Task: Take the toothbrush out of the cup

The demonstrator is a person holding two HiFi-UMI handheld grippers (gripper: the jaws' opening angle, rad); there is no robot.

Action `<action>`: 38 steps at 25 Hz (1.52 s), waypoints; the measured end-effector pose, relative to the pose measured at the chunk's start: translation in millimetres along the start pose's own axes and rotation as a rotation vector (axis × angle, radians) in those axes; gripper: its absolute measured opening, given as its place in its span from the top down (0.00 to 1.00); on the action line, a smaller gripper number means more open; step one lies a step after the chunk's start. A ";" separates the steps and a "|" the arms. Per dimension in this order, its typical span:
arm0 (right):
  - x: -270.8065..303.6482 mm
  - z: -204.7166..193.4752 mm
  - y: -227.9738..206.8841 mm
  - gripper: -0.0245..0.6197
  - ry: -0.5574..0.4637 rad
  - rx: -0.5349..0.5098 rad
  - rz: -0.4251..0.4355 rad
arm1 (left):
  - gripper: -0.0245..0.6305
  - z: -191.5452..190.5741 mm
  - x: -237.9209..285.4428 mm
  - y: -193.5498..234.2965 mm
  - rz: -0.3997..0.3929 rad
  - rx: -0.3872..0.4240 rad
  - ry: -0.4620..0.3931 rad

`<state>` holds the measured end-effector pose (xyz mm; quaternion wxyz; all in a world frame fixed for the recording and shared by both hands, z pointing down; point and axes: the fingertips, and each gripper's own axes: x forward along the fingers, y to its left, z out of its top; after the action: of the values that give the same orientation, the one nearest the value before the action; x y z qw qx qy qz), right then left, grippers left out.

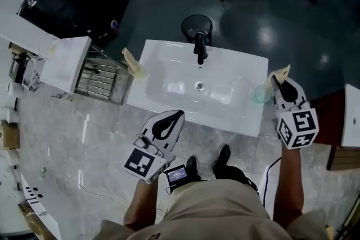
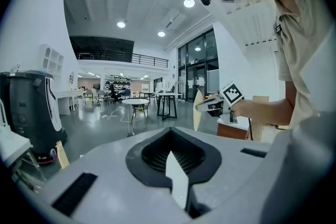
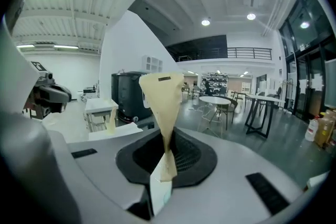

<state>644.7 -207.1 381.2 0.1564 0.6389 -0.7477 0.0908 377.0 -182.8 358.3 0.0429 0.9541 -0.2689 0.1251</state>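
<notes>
My right gripper (image 1: 274, 79) is shut on a beige, flat-handled toothbrush (image 1: 280, 72), which sticks up past its fingertips. It is held just right of a pale translucent cup (image 1: 261, 93) on the right end of the white sink (image 1: 169, 64), and the two look apart. In the right gripper view the toothbrush (image 3: 161, 97) rises from between the closed jaws of this gripper (image 3: 165, 165). In the left gripper view the toothbrush (image 2: 197, 110) hangs in the air. My left gripper (image 1: 179, 113) is in front of the sink, shut, with nothing in it (image 2: 170, 157).
A black faucet (image 1: 199, 48) stands at the back of the basin. A second cup with a beige brush (image 1: 133, 63) sits at the sink's left corner. A metal rack (image 1: 101, 78) and a white cabinet (image 1: 64, 62) stand left of it.
</notes>
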 end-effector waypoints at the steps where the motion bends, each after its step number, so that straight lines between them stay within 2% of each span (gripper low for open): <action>1: -7.1 10.0 5.8 0.91 -0.017 -0.010 0.012 | 0.96 5.9 -2.5 1.3 0.008 0.005 -0.017; 7: -22.5 47.6 35.6 0.91 -0.072 -0.063 0.095 | 0.96 23.3 -24.6 13.1 0.088 0.008 -0.073; 14: -9.1 59.9 51.1 0.91 -0.106 -0.077 0.181 | 0.96 18.3 -46.5 20.1 0.180 -0.004 -0.036; 20: 0.8 57.5 90.3 0.91 -0.102 -0.063 0.202 | 0.96 12.2 -86.8 39.2 0.215 0.011 -0.033; 24: 4.8 62.5 128.0 0.91 -0.093 -0.090 0.182 | 0.96 -0.8 -127.4 63.2 0.224 0.004 -0.051; 27: 10.0 65.8 173.7 0.91 -0.092 -0.101 0.153 | 0.96 -21.8 -172.4 91.4 0.219 -0.003 -0.066; 32: 9.0 80.5 284.9 0.91 -0.086 -0.107 0.061 | 0.96 -66.2 -281.8 158.9 0.180 -0.029 -0.092; 35: 6.2 94.1 349.4 0.91 -0.072 -0.099 0.006 | 0.96 -77.5 -347.3 209.1 0.162 -0.035 -0.101; 38: 4.4 109.5 402.6 0.91 -0.064 -0.099 -0.042 | 0.96 -80.1 -389.3 248.7 0.122 -0.019 -0.118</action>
<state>235.1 -180.6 306.1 0.1657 0.6486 -0.7422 0.0300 -91.4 -187.1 337.3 0.0284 0.9411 -0.3298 0.0683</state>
